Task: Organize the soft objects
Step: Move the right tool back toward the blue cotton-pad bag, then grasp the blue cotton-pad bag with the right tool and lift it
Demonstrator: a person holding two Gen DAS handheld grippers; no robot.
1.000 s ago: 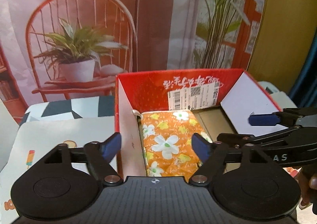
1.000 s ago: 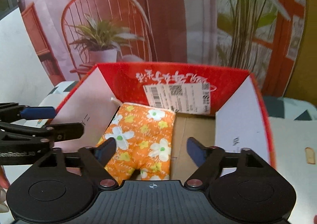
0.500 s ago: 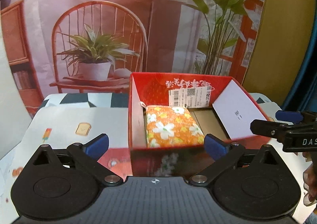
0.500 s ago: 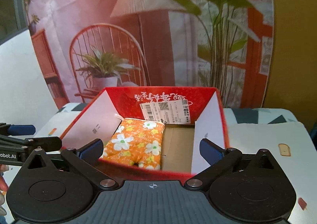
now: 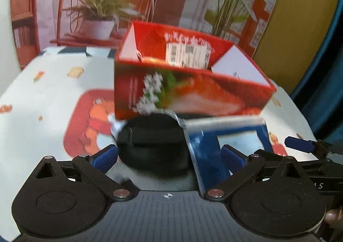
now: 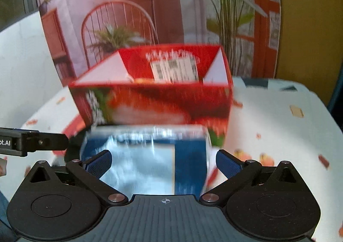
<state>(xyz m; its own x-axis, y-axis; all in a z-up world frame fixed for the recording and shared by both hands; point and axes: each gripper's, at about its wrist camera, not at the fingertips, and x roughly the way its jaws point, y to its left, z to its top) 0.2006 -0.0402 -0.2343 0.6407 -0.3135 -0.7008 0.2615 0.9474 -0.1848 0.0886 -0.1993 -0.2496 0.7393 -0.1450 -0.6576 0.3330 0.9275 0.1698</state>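
Back from the box, on to the next items

Both my fingers are spread, released: left gripper over a black bundle, right gripper over a blue packet; the orange cushion lies in the red box.

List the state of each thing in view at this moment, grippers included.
left gripper: open, holding nothing.
right gripper: open, holding nothing.
red box: open-topped, upright on the table.
orange floral item: inside the red box, mostly hidden.
blue packet: lying before the box.
black soft item: lying beside the blue packet.
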